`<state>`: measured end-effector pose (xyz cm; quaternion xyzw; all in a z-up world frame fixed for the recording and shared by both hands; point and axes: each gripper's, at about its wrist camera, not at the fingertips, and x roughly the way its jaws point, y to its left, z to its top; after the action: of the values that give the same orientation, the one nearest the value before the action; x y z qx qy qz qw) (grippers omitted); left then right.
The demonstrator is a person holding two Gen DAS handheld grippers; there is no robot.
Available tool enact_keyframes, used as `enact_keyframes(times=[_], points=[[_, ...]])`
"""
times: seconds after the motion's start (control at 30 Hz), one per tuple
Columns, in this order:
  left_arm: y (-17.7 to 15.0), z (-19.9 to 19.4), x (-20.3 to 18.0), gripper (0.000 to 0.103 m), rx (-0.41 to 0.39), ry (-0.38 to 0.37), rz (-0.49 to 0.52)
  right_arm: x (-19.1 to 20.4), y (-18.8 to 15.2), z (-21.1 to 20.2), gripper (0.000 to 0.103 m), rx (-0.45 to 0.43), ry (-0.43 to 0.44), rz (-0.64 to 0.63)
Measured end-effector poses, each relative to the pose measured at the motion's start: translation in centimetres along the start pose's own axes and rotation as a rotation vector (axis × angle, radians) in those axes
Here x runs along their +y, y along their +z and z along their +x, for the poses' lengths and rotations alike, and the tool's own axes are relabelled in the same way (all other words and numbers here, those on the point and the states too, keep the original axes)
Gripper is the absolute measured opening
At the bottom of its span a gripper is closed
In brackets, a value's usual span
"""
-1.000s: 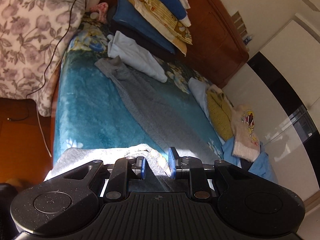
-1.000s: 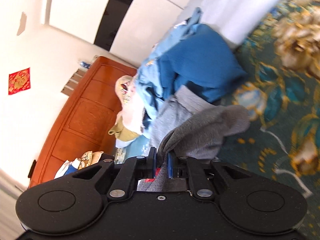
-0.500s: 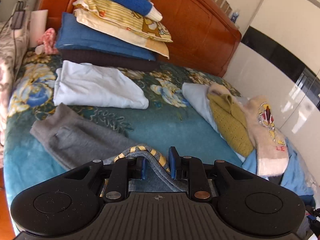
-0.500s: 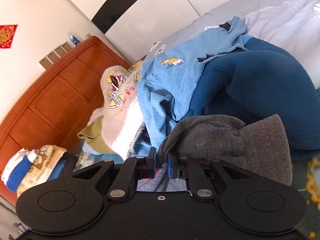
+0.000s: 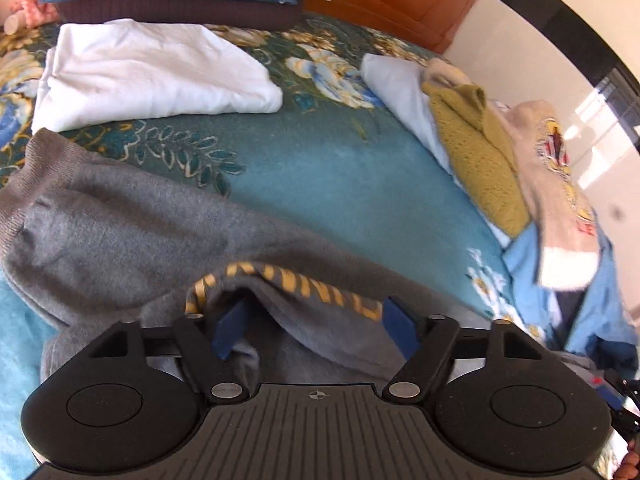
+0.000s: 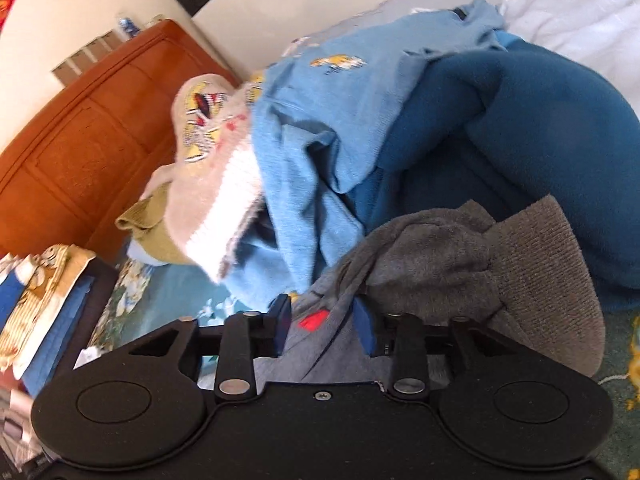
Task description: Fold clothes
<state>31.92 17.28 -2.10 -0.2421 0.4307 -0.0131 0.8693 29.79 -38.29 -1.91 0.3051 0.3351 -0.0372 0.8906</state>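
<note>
On the bed (image 5: 360, 184), both claws, left (image 5: 316, 326) and right (image 6: 322, 322), are opening over the grey garment (image 5: 120, 224), so let each released edge settle flat before withdrawing.

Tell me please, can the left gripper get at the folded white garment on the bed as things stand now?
Probably yes. The left gripper is opening, with the grey garment loose between its fingers. Beyond lies only bare blanket before the folded white garment, nothing stacked on it.
</note>
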Motion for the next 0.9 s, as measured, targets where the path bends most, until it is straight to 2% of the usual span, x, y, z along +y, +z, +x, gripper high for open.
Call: enact_keyframes(times=[0.13,0.27,0.33,0.43,0.53,0.67,0.8,0.9], points=[[-2.7,-4.4,-0.9,0.077,-0.052,-0.039,-0.001,0.4,-2.0,-6.2,0.042,-0.061,0.010,-0.116],[-6.8,-7.4,0.0,0.080,-0.036,-0.122,-0.109,-3.5,-4.8,-10.1,0.045,-0.069,-0.038,-0.045],[-8.9,-8.5,0.8,0.080,-0.009,-0.142,-0.163,-6.3,-5.9,-9.9,0.047,-0.031,-0.069,0.063],[-10.9,-10.5,2.6,0.080,0.006,-0.133,-0.234,-8.4,-6.9,-8.2,0.047,-0.010,0.008,0.211],[-11.8,-13.3,4.5,0.080,-0.034,-0.106,-0.278,-9.3,-7.6,-5.9,0.047,0.015,0.046,0.332],[-13.2,-16.4,6.5,0.081,-0.090,-0.062,-0.325,-9.1,-8.7,-3.3,0.047,0.013,0.067,0.425],[-14.2,-17.5,7.6,0.081,-0.096,-0.043,-0.377,-8.7,-9.0,-2.3,0.048,0.004,0.098,0.501],[-14.6,-17.8,7.4,0.081,-0.102,-0.048,-0.379,-8.5,-9.6,-2.8,0.048,0.044,0.186,0.528]])
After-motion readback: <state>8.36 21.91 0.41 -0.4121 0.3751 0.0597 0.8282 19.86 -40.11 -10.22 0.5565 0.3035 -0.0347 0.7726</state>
